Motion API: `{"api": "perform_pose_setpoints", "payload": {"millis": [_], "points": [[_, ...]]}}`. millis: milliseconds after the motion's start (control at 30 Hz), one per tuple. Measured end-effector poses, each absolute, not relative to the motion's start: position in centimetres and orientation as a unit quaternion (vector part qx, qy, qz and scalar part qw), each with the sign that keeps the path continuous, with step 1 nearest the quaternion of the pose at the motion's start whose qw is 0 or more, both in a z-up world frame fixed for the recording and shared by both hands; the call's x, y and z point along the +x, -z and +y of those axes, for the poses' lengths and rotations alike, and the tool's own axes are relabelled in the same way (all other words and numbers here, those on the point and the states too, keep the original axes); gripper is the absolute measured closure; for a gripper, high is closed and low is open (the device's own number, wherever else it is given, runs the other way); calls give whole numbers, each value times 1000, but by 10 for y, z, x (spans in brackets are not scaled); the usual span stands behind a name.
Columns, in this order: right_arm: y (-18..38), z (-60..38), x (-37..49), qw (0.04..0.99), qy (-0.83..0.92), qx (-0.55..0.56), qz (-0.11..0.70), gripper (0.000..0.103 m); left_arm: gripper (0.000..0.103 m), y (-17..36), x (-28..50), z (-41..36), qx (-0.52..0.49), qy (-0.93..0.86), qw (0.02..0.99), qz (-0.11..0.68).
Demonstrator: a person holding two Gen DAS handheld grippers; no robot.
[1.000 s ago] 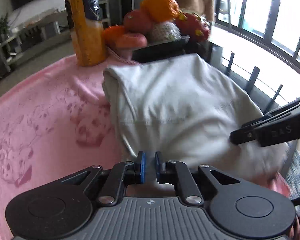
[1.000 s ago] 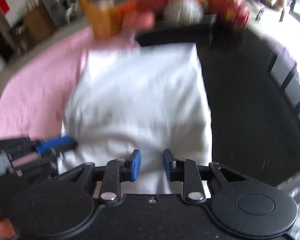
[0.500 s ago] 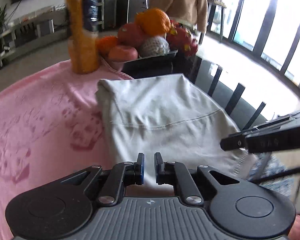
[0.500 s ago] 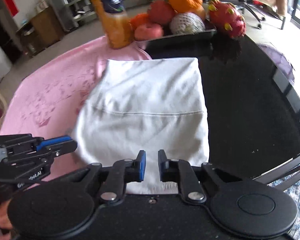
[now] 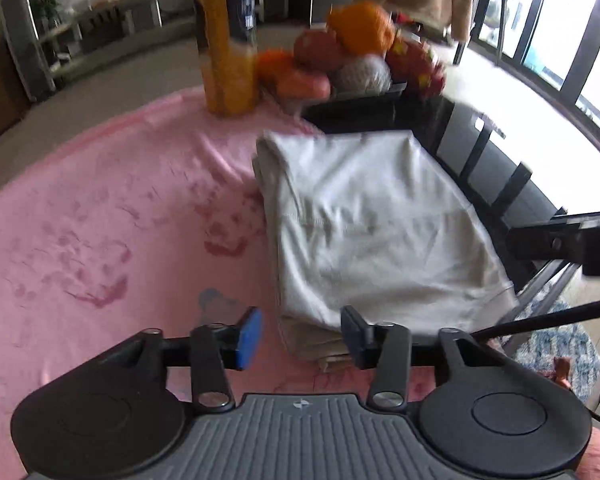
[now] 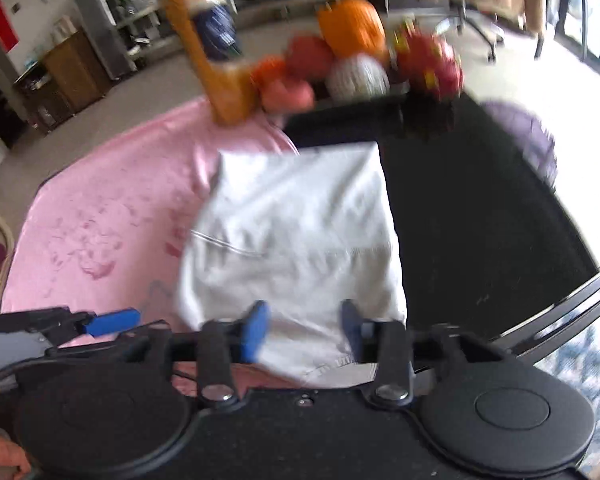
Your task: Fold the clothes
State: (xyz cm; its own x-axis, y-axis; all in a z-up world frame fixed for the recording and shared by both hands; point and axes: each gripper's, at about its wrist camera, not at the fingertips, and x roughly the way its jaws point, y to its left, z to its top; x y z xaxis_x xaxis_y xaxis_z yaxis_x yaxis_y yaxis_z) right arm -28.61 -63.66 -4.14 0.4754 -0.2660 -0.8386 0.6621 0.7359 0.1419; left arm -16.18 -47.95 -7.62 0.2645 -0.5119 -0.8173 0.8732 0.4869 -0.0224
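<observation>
A folded white garment (image 5: 376, 220) lies on the table, half on the pink cloth (image 5: 100, 220) and half on the black tabletop; it also shows in the right wrist view (image 6: 300, 232). My left gripper (image 5: 302, 336) is open and empty, just short of the garment's near left corner. My right gripper (image 6: 304, 330) is open and empty, over the garment's near edge. The right gripper's fingers (image 5: 560, 240) show at the right of the left wrist view. The left gripper's blue fingertip (image 6: 112, 320) shows at the lower left of the right wrist view.
An orange juice bottle (image 5: 226, 36) stands at the back on the pink cloth. A black tray of fruit (image 5: 352, 60) sits behind the garment. The black tabletop (image 6: 480, 208) runs to the right, with its edge and a patterned rug (image 6: 580, 364) below.
Both grippers have opened from shut and let go of the garment. The garment now lies flat on the table, and both grippers have drawn back toward its near edge.
</observation>
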Motion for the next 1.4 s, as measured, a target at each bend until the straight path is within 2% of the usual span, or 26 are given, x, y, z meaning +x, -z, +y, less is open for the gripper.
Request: {"api": "perform_pose_setpoints", "payload": {"millis": [33, 67, 100, 167, 267, 300, 500, 700, 1400], "points": [[30, -628, -288, 829, 284, 219, 430, 44, 50, 67, -165, -476, 221, 457, 763, 400], [20, -621, -290, 829, 289, 210, 431, 38, 44, 58, -169, -470, 217, 462, 762, 399], [11, -614, -292, 828, 294, 203, 431, 35, 33, 49, -172, -465, 213, 466, 760, 399], [-7, -603, -298, 826, 306, 198, 429, 26, 24, 36, -179, -455, 202, 475, 758, 397], [-25, -591, -311, 818, 328, 207, 425, 22, 19, 22, -189, -442, 200, 482, 757, 393], [-28, -588, -315, 814, 334, 212, 425, 18, 18, 18, -192, -438, 202, 483, 756, 392], [-43, -566, -327, 805, 354, 212, 426, 16, 10, 5, -203, -419, 202, 488, 750, 399], [-51, -549, -335, 805, 368, 202, 419, 8, 7, 0, -211, -407, 196, 485, 754, 397], [-39, -534, -343, 798, 379, 185, 431, 8, 8, 5, -224, -404, 208, 470, 763, 392]]}}
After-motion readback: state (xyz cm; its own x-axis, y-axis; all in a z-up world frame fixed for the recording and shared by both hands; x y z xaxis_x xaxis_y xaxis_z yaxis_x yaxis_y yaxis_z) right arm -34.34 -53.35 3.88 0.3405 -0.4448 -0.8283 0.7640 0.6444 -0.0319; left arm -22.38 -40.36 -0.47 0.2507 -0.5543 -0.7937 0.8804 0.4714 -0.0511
